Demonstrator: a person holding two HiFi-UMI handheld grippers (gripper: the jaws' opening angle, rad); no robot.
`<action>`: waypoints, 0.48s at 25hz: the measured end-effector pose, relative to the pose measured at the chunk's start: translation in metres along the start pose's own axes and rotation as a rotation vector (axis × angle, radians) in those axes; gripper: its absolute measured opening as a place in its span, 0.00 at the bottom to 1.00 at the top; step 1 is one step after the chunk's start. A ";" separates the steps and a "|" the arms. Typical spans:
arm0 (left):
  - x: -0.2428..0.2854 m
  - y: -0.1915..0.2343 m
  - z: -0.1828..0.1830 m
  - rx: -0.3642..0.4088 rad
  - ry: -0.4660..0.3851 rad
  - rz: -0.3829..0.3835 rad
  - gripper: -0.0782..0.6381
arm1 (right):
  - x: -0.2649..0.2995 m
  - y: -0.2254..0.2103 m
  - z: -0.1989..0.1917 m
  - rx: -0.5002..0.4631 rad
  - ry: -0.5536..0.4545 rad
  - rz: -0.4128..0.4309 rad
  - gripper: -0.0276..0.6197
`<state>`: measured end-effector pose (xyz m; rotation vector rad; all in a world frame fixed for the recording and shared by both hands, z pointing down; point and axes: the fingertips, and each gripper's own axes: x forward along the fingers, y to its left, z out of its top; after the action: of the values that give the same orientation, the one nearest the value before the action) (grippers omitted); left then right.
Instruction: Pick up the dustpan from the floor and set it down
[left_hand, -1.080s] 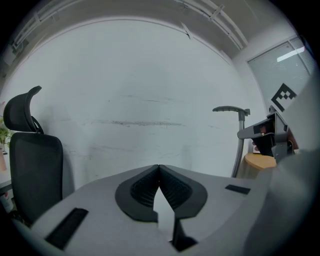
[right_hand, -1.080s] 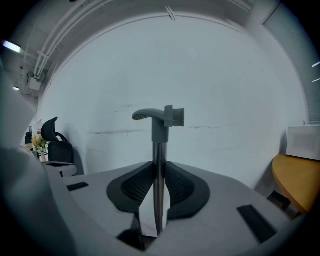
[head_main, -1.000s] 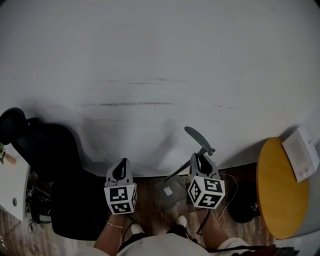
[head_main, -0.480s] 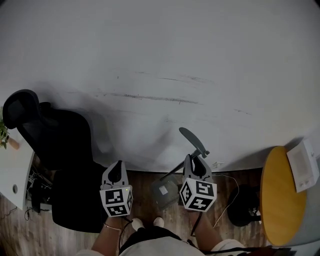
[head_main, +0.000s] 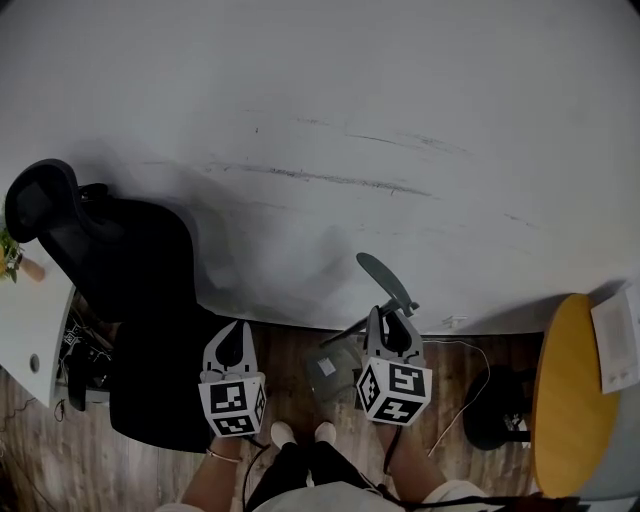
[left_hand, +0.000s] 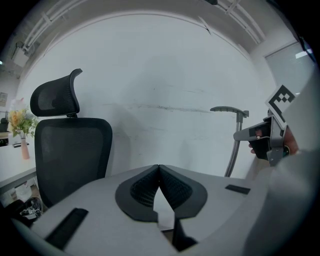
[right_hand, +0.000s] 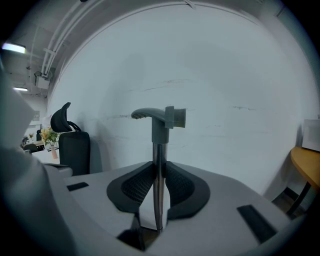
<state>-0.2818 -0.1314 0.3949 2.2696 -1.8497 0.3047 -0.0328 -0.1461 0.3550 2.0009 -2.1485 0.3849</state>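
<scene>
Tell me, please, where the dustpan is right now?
In the head view, the dustpan is low near centre, handle clamped in the right hand-held gripper, pan just left of it.

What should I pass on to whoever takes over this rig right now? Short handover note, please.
Left gripper: jaws together, nothing in them, held beside the right one.
Right gripper: shut on the metal shaft of the dustpan, which stands upright with its handle grip above the jaws.
The pan sits low between the two grippers, over the wooden floor; whether it touches the floor can't be told.
Done: dustpan gripped.
Left: set it down where it belongs, then open the right jaws and back off.
</scene>
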 end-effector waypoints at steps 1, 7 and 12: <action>0.001 0.001 -0.004 0.002 0.007 0.002 0.13 | 0.004 0.003 -0.004 -0.002 0.005 0.005 0.19; 0.010 0.008 -0.038 -0.027 0.049 0.026 0.13 | 0.029 0.017 -0.042 -0.005 0.051 0.025 0.19; 0.029 0.004 -0.070 -0.044 0.061 0.021 0.13 | 0.052 0.019 -0.089 0.011 0.097 0.017 0.19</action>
<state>-0.2829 -0.1394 0.4707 2.1883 -1.8325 0.3297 -0.0600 -0.1672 0.4543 1.9282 -2.1108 0.4869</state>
